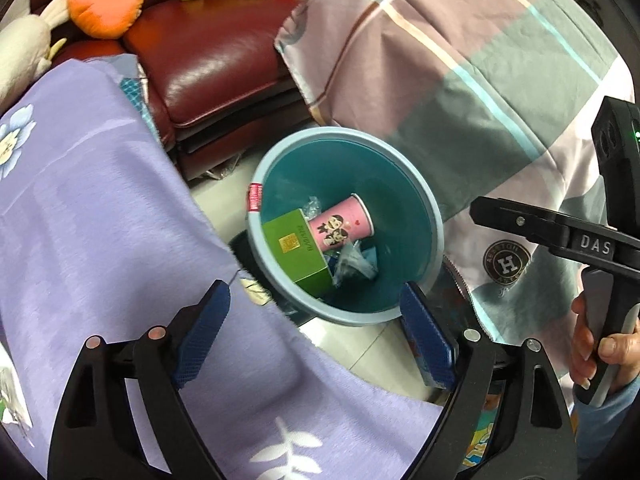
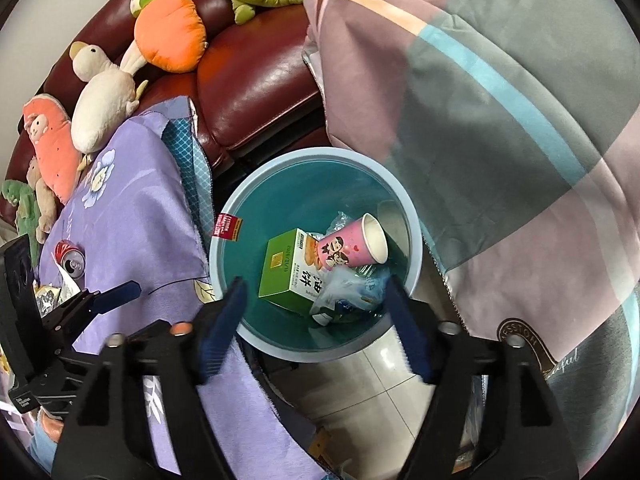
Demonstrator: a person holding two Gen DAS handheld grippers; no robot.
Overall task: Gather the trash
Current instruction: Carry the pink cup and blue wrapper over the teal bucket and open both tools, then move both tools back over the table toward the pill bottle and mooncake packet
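Blue plastic bin (image 2: 256, 344), round, on tiled floor between the purple-draped surface and the checked blanket. Contents as I logged them: green carton (image 2: 286, 276), pink paper cup (image 2: 352, 246) lying on its side with its mouth toward the far wall, crumpled clear wrappers (image 2: 352, 292) beneath.

Right tool (image 2: 316, 320): over the near rim of the bin, jaws wide, nothing between them. Left tool (image 1: 316, 320): likewise wide and empty, hanging over the near edge where the purple cloth (image 1: 100, 220) met the bin.

Outstanding trash: one red drink can (image 2: 71, 261), on the purple cloth to the left, opening upward; a heap of wrappers (image 2: 48, 296) just beside it, partly hidden by the left tool, so I could not itemise that heap with any confidence.

Risks I noted:
- Can, smooth and round: likely to roll or squirt out of a shallow pinch. If any drink remained, tipping it would wet the cloth.
- Soft cloth under the can: jaws closing low could gather fabric with it and drag the cover.
- Bin, light and standing against the draped edge: a knock from either tool on the way back could tip it or shift it under the cloth.
- Carton and cup sat high: a further drop might bounce off them and land on the floor.
- The two tools were close together: crossing paths risked a collision.
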